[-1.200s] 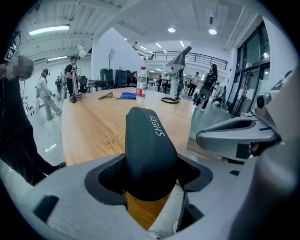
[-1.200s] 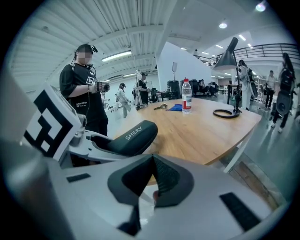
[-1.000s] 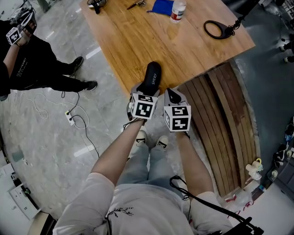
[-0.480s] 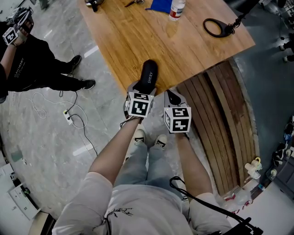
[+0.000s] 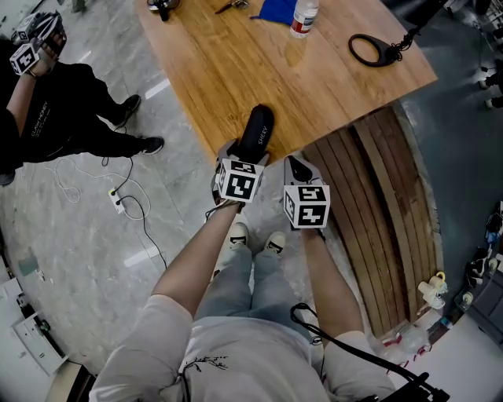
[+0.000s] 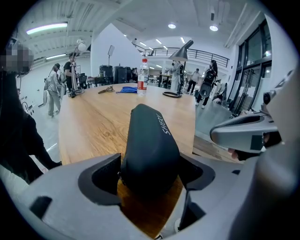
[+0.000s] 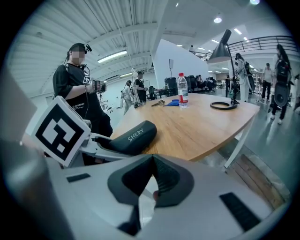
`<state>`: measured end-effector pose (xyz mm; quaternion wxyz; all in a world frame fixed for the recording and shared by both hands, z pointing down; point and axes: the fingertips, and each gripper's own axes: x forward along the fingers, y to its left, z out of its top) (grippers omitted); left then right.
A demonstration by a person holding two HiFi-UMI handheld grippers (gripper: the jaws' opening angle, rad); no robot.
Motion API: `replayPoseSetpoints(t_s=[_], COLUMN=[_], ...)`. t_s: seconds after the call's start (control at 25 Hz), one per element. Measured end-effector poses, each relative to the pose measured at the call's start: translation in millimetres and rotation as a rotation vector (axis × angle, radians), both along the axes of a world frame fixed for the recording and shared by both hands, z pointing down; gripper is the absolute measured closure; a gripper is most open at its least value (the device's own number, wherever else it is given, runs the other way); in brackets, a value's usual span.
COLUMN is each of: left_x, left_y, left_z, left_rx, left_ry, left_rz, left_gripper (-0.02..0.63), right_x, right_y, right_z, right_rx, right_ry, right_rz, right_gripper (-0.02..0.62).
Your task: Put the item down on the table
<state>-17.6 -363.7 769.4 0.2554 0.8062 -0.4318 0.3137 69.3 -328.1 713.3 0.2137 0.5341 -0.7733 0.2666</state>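
A black oblong case [image 5: 258,129] marked SHERY lies on the near edge of the wooden table [image 5: 314,78]. Its near end sits between the jaws of my left gripper [image 5: 247,152], which are opening around it. In the left gripper view the case [image 6: 150,145] fills the gap between the two pads, resting on the wood. My right gripper [image 5: 299,166] hovers just right of it, off the table's corner, with its jaws together and nothing in them. The right gripper view shows the case [image 7: 131,136] lying flat at the left.
Far on the table stand a water bottle [image 5: 304,17], a blue cloth [image 5: 277,11] and a lamp's black ring base [image 5: 373,50]. A person in black [image 5: 47,102] stands at the left. Slatted wooden flooring [image 5: 385,196] lies to the right, cables [image 5: 118,200] on the floor.
The left gripper has shifted slightly left and back along the table edge, with the case still between its jaws. The right gripper has barely moved.
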Motion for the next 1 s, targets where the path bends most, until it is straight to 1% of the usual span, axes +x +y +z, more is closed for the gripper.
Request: replayPoseSetpoints(t_s=[0.16, 0.4, 0.56, 0.6, 0.68, 0.76, 0.84, 0.88, 1.0], left_x=[-2.1, -9.9, -21.1, -24.3, -31.1, -36.8, -42.0, -43.6, -43.7], left_y=[2.4, -3.0, -1.6, -1.6, -0.9, 3.4, 13.0, 19.8, 50.1], left_z=[-4.2, -28.9, -46.5, -51.3, -63.5, -75.6, -89.3, -98.3, -138.6], left_rx=[0.008, 0.068, 0.083, 0.096, 0.132, 0.162, 0.191, 0.205, 0.258], left_ry=[0.002, 0.026, 0.004, -0.006, -0.021, -0.039, -0.053, -0.046, 0.009], left_rz=[-0.007, -0.048, -0.067, -0.074, -0.093, -0.103, -0.106, -0.101, -0.072], left_gripper=[0.247, 0.247, 0.249, 0.264, 0.376, 0.466, 0.583, 0.6, 0.6], right_x=[1.0, 5.8, 6.1, 5.8, 5.0, 4.7, 4.3, 3.8, 0.1], right_y=[0.0, 0.6, 0.9, 2.9, 9.5, 18.2, 31.0, 38.9, 67.7], right_z=[-2.8, -16.0, -33.6, -40.0, -51.4, -59.8, -69.5, -76.2, -103.9], right_rx=[0.001, 0.016, 0.038, 0.045, 0.055, 0.06, 0.063, 0.066, 0.079], right_ry=[-0.01, -0.004, 0.005, 0.007, 0.015, 0.027, 0.032, 0.03, 0.025], right_rz=[0.012, 0.011, 0.005, 0.001, -0.009, -0.023, -0.033, -0.037, -0.059], right_gripper=[0.594, 0.594, 0.594, 0.594, 0.594, 0.594, 0.594, 0.594, 0.594])
